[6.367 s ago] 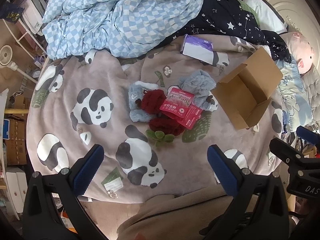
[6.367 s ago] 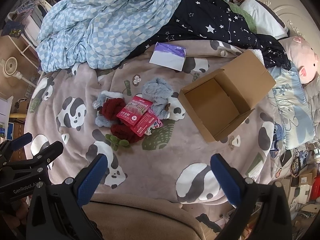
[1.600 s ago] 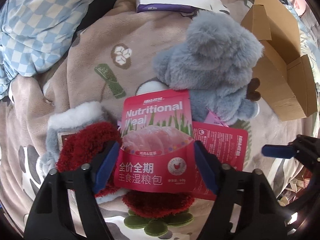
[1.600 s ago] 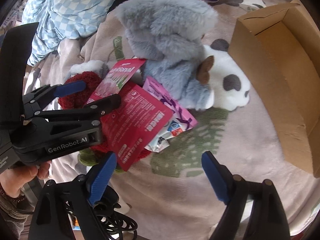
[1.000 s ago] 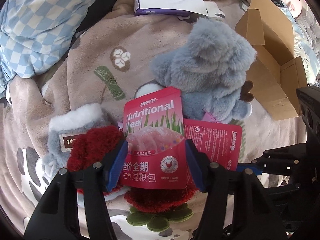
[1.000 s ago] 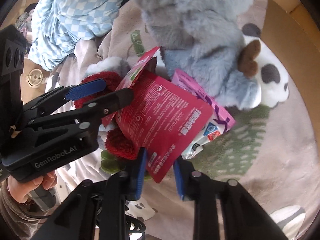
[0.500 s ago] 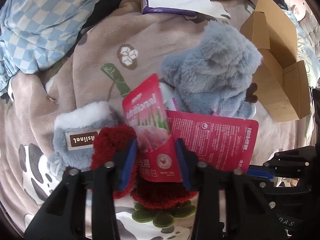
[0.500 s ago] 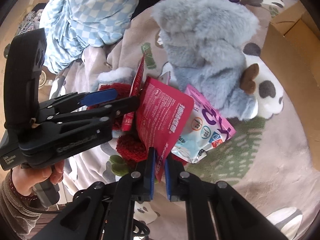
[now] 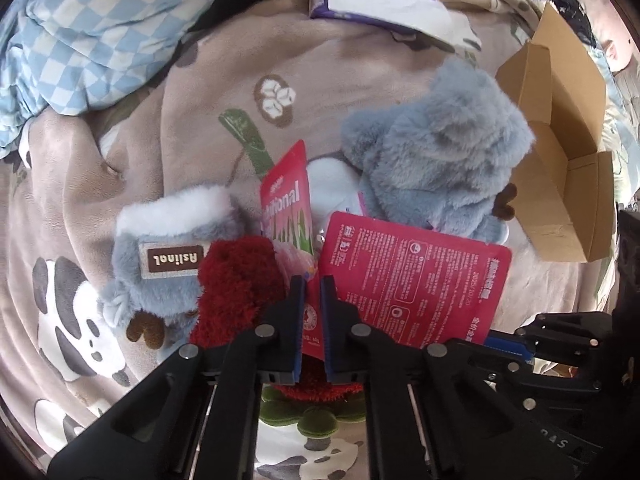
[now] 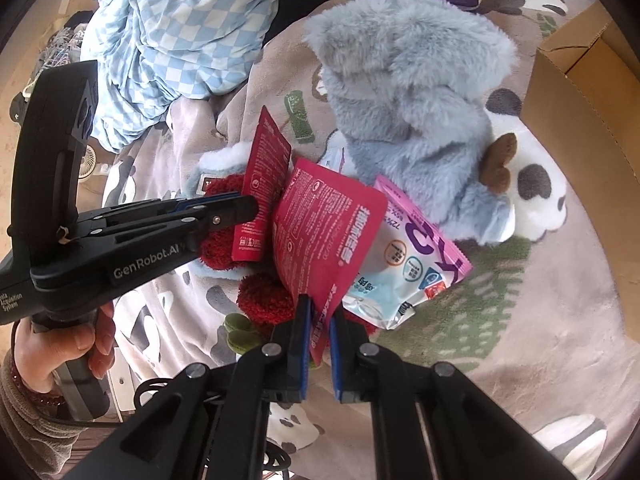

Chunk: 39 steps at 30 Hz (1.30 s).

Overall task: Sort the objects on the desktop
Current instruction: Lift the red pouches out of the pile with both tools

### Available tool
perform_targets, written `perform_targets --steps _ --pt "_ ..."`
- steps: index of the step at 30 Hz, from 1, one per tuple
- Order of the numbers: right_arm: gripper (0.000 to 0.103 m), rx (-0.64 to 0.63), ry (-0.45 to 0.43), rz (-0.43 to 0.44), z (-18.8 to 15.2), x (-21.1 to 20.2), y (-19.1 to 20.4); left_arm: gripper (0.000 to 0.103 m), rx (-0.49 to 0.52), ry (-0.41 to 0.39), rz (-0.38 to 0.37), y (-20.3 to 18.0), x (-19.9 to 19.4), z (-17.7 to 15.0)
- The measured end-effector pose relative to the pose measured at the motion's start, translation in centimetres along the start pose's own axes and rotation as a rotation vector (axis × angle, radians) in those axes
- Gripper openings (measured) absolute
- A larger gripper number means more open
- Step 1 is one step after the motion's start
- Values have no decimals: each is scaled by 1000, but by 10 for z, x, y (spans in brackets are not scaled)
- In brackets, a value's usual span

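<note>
Pinching one red food pouch point(image 9: 286, 216) in the left tongs point(image 9: 311, 320) and another point(image 10: 324, 220) in the right tongs point(image 10: 319, 322), both just lifted off the bed's toy pile, next calls for carrying them toward the cardboard box point(image 9: 560, 152) at two o'clock.

Beige blanket point(image 9: 168, 128) with black-and-white pandas, green bamboo. Blue-white checked quilt point(image 9: 80, 28). Grey-blue plush point(image 9: 436, 160), brown antler. Red pouch point(image 9: 286, 208), white lettering, green grass print. Second red pouch point(image 10: 324, 232), white print. Pink-white sachet point(image 10: 416, 264), purple letters. Dark red fluffy toy point(image 9: 236, 280), green leaves. Brown cardboard box point(image 9: 560, 128). Black grippers, blue pads point(image 10: 305, 352).
</note>
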State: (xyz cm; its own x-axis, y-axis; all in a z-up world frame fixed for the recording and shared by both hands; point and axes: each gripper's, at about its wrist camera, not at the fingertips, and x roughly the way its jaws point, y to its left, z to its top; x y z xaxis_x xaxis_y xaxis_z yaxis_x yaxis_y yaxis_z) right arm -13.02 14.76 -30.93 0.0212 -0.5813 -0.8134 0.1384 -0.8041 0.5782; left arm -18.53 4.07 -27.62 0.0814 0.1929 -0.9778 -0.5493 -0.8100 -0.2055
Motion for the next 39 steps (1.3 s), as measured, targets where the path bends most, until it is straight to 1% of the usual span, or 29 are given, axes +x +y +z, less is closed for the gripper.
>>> perform_targets --steps 4,8,9,10,11,13,15,16,17,20,21,23,25,30,35,39 --pt "8 1 -3 8 -1 -3 1 5 13 10 50 6 -7 0" --pt "8 -4 -7 13 0 -4 4 5 -38 52 74 24 -6 0" --pt "8 -4 -10 15 0 -5 5 5 -63 51 69 30 -7 -1" --pt "8 -5 -13 15 0 -6 5 5 -90 65 60 37 -5 -1" --pt "8 -5 -14 14 0 -6 5 5 -92 90 44 40 -1 -2" --pt "8 -8 -16 11 0 -6 5 7 -130 149 -25 49 9 -2" --pt "8 -6 -15 13 1 -5 5 9 -147 169 -74 51 17 -3" --pt "8 -7 -14 13 1 -5 6 9 -136 172 -63 49 19 -3" --pt "8 -8 -15 12 1 -5 6 9 -116 166 -41 45 21 -3" --pt "8 -10 -17 11 0 -6 6 7 -57 111 26 31 19 -3" --pt "8 -12 -17 8 0 -6 6 7 -54 108 34 29 19 -3" --pt "8 -13 -17 6 1 -7 5 7 -56 103 25 28 19 -3" --pt "8 -14 -17 4 0 -9 4 7 -34 89 22 26 13 -4" --pt "8 -10 -23 10 1 -14 3 6 17 70 19 22 -12 -6" --pt "7 -13 -45 15 2 -30 9 6 52 56 9 16 -37 -6" --pt "6 -8 -64 8 3 -43 13 6 67 59 -12 14 -47 -9"
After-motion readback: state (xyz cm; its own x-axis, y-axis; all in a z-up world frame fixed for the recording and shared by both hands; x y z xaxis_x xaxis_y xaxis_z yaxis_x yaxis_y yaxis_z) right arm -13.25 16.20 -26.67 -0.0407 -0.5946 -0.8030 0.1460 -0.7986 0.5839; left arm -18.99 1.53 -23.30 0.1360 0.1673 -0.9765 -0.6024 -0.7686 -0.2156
